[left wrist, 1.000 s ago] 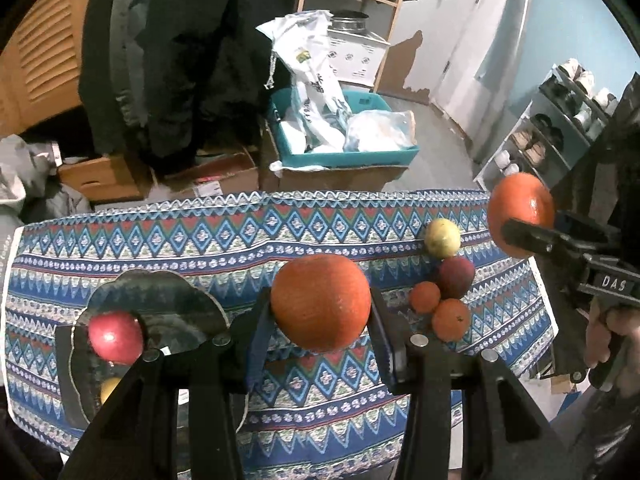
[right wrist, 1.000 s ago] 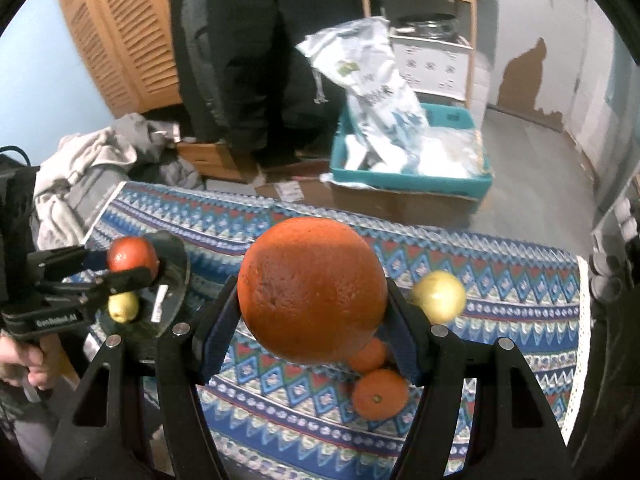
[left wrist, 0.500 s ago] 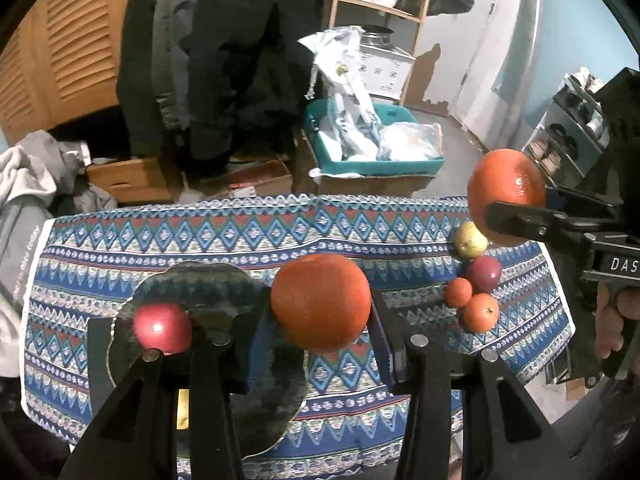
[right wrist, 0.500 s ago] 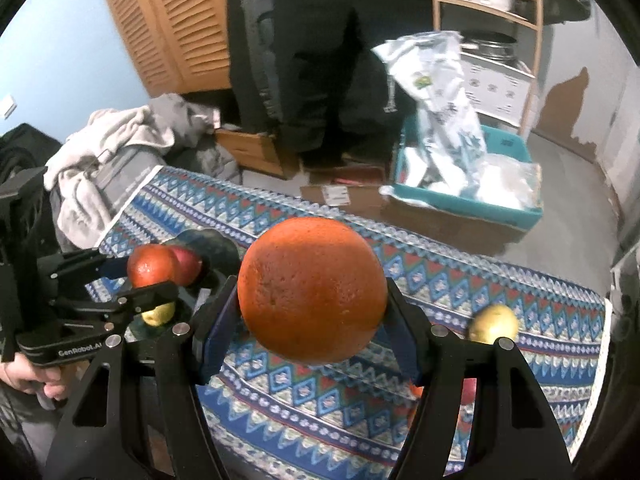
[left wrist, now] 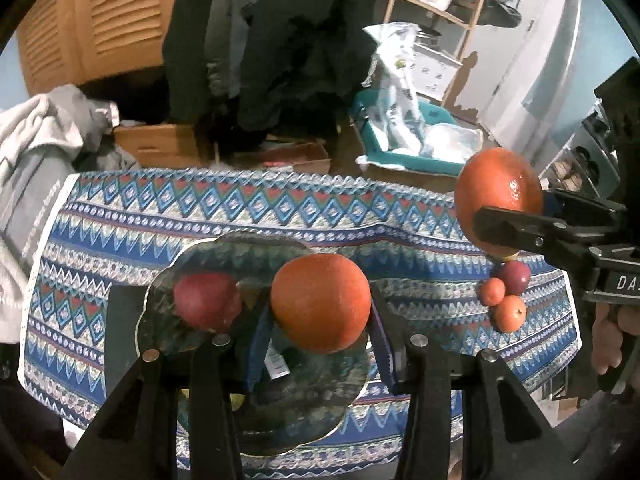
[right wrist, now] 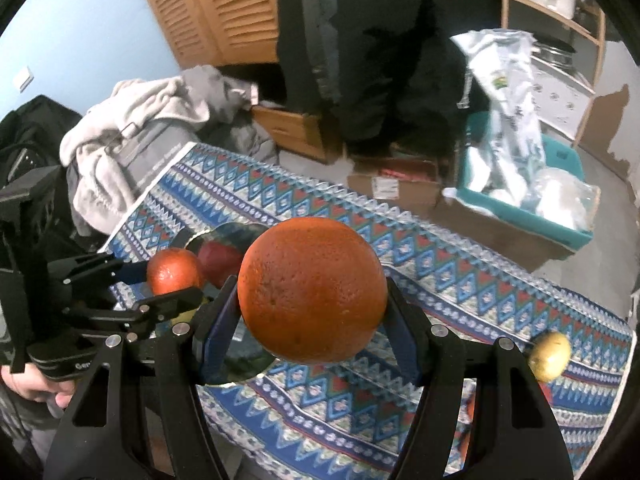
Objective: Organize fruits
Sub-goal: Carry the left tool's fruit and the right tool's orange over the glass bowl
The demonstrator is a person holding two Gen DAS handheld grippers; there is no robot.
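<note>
Patterned cloth covers a bench [left wrist: 280, 216] where two tools, left [left wrist: 320, 312] and right [right wrist: 312, 300], each clamp one orange [left wrist: 320, 302] [right wrist: 312, 290]; one red apple [left wrist: 206, 300] sits on the glass plate [left wrist: 240, 252].

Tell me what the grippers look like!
Both grippers, left and right, are black, with blue pads inside the fingers and round silver screws on top. White letters are printed on their bodies. A bare hand holds the left one.

Beyond the surface's patterned cloth [left wrist: 280, 208], a teal bin [right wrist: 560, 224] holds plastic bags [right wrist: 508, 92]. Cardboard boxes [left wrist: 164, 146] sit on the floor beside heaped grey clothing [right wrist: 132, 120], before louvred wooden doors [right wrist: 224, 4].
</note>
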